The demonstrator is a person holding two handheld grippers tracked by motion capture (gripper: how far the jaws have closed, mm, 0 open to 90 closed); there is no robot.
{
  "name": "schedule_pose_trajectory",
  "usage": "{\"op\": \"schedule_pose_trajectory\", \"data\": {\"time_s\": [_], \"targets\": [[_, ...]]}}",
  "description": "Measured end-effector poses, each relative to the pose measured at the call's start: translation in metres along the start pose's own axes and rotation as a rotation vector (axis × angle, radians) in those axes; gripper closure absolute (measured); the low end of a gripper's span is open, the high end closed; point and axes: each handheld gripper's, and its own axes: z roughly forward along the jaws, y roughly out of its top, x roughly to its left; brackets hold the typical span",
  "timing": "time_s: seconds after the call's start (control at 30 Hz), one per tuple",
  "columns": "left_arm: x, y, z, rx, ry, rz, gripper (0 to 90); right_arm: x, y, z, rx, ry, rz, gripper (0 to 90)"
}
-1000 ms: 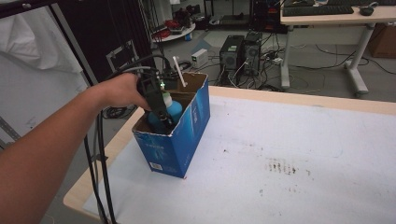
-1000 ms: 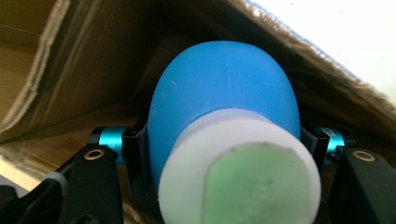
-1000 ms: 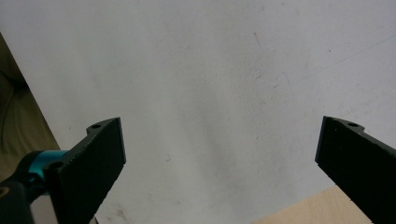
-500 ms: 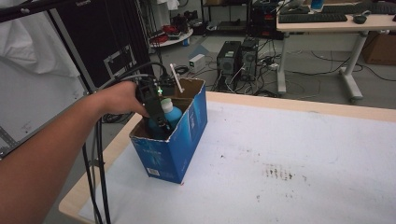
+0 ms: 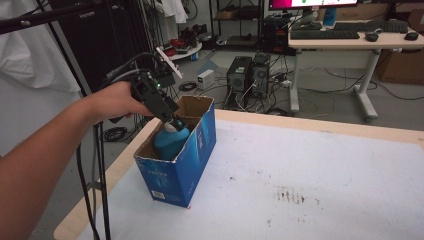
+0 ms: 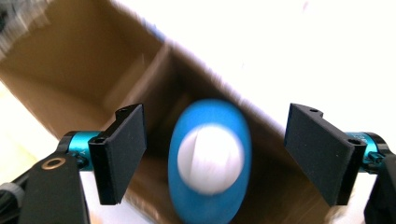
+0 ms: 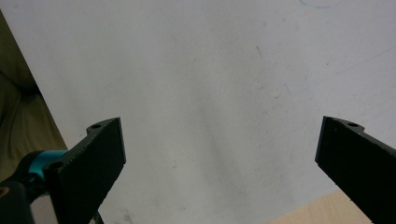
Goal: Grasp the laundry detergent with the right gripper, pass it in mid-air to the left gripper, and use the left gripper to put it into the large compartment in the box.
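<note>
An open blue cardboard box [image 5: 192,160] stands near the table's left edge. Inside it is a blue bottle [image 5: 169,141] with a white cap. A hand holds my left gripper [image 5: 174,121] just above the bottle's top, tilted down into the box. In the left gripper view the jaws of that gripper [image 6: 212,116] stand wide apart, with the bottle [image 6: 210,158] between them and touching neither pad; the brown box wall [image 6: 70,70] lies behind. My right gripper [image 7: 222,123] is open over the bare white table [image 7: 210,70], with nothing between its jaws.
The white table top [image 5: 310,170] stretches right of the box, with dark smudges [image 5: 289,195]. Its wooden edge [image 5: 107,180] runs along the left. Cables [image 5: 97,170] hang by that edge. Beyond the table are computer towers [image 5: 247,77] and a desk [image 5: 350,40].
The left gripper has drawn up and a little back from the box. The bottle now sits lower in the box, free between the open jaws.
</note>
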Motion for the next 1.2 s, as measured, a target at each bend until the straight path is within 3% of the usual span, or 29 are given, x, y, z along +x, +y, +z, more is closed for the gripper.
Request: {"op": "schedule_pose_trajectory", "data": {"time_s": [0.13, 0.23, 0.33, 0.5, 0.63, 0.73, 0.8, 0.83, 0.9, 0.97, 1.07, 1.2], "targets": [[-0.009, 0.015, -0.012, -0.035, 0.005, 0.024, 21.2, 0.0, -0.001, -0.002, -0.001, -0.008, 0.01, 0.8], [-0.018, 0.026, -0.015, -0.031, 0.001, 0.034, 21.2, 0.0, -0.002, -0.003, -0.007, -0.011, 0.008, 0.8], [-0.027, 0.033, -0.014, -0.042, -0.033, 0.077, 21.2, 0.001, -0.002, -0.003, -0.006, -0.018, 0.006, 0.8], [-0.04, 0.046, -0.006, -0.006, -0.028, 0.085, 21.2, 0.002, -0.001, -0.003, -0.012, -0.015, 0.004, 0.8], [-0.052, 0.056, 0.002, 0.001, -0.103, 0.14, 21.2, 0.003, -0.001, -0.004, -0.012, -0.02, 0.003, 0.8], [-0.058, 0.063, 0.005, 0.004, -0.111, 0.157, 21.2, 0.004, -0.002, -0.005, -0.016, -0.021, -0.001, 0.8], [-0.066, 0.07, 0.012, 0.013, -0.142, 0.201, 17.4, 0.004, -0.003, -0.006, -0.015, -0.035, 0.003, 0.8], [-0.066, 0.07, 0.012, 0.013, -0.142, 0.201, 11.7, 0.004, -0.003, -0.006, -0.015, -0.035, 0.003, 0.8], [-0.072, 0.076, 0.018, 0.019, -0.143, 0.211, 10.0, 0.004, -0.004, -0.007, -0.026, -0.043, 0.014, 0.7], [-0.073, 0.078, 0.02, 0.023, -0.138, 0.206, 2.7, 0.004, -0.005, -0.007, -0.026, -0.043, 0.014, 0.8], [-0.079, 0.083, 0.027, 0.032, -0.122, 0.188, 1.5, 0.005, -0.007, -0.008, -0.027, -0.043, 0.009, 0.8], [-0.083, 0.088, 0.033, 0.029, -0.122, 0.199, 1.6, 0.004, -0.007, -0.009, -0.047, -0.051, 0.012, 0.8]]}}
